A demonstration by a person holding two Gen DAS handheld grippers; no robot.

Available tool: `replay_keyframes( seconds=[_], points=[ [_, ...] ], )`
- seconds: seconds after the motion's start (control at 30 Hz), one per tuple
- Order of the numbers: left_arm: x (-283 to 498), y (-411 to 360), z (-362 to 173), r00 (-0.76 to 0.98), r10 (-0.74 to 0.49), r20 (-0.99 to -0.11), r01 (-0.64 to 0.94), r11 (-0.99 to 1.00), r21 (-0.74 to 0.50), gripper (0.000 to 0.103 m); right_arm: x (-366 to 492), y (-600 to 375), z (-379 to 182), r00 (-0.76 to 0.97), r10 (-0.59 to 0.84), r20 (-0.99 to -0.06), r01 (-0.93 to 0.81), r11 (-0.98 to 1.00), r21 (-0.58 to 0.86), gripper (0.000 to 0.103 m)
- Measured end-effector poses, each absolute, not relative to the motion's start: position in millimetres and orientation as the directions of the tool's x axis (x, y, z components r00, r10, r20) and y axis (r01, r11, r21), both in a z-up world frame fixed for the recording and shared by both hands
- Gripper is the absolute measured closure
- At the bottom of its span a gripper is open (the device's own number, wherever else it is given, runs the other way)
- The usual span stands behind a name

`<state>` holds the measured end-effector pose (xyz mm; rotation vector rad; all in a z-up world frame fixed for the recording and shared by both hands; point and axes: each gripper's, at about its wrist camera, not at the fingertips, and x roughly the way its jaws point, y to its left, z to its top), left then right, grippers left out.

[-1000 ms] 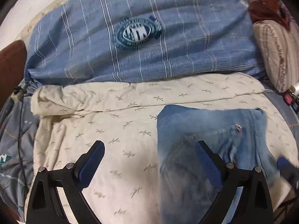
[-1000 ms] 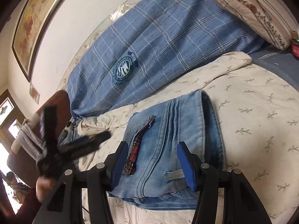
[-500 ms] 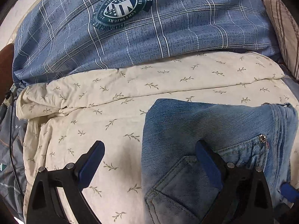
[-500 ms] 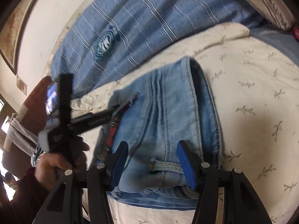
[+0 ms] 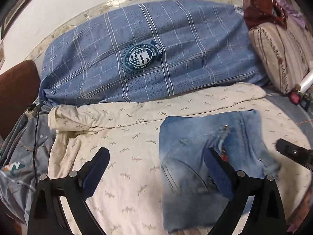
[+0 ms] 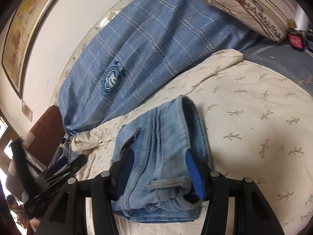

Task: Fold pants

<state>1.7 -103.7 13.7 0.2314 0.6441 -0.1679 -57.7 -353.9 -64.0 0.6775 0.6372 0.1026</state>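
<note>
The light blue jeans (image 5: 205, 156) lie folded into a compact stack on the cream leaf-print sheet (image 5: 127, 137). They also show in the right wrist view (image 6: 162, 156), waistband and belt loop nearest the camera. My left gripper (image 5: 158, 174) is open and empty, raised above the sheet at the jeans' left edge. My right gripper (image 6: 159, 176) is open, its blue pads either side of the waistband end, not gripping it. The right gripper also shows at the right edge of the left wrist view (image 5: 293, 152), and the left gripper blurred at the left of the right wrist view (image 6: 49, 174).
A big blue plaid cushion (image 5: 146, 52) lies along the wall behind the sheet. A striped beige pillow (image 5: 279, 49) sits at the right with dark red cloth on it. A brown headboard (image 5: 15, 90) and a cable are at the left. Small bottles (image 6: 296, 39) stand at the far right.
My left gripper has pulled up and back from the jeans, so the whole bed shows again. My right gripper has also drawn back slightly. The jeans lie still.
</note>
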Motion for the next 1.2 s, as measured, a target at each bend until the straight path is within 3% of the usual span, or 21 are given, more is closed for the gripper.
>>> replay_keyframes(
  seconds=[0.37,1.2],
  points=[
    [-28,-100,36,0.817,-0.121,-0.564,0.230,0.965,0.126,0.006,-58,-361,-68,0.801,0.319,-0.506,0.122,0.741,0.660,0.044],
    [-5,-93,1,0.765,-0.064,-0.641,0.201,0.969,0.143,0.005,-53,-363,-72,0.786,0.324,-0.526,0.148,0.727,0.670,0.043]
  ],
)
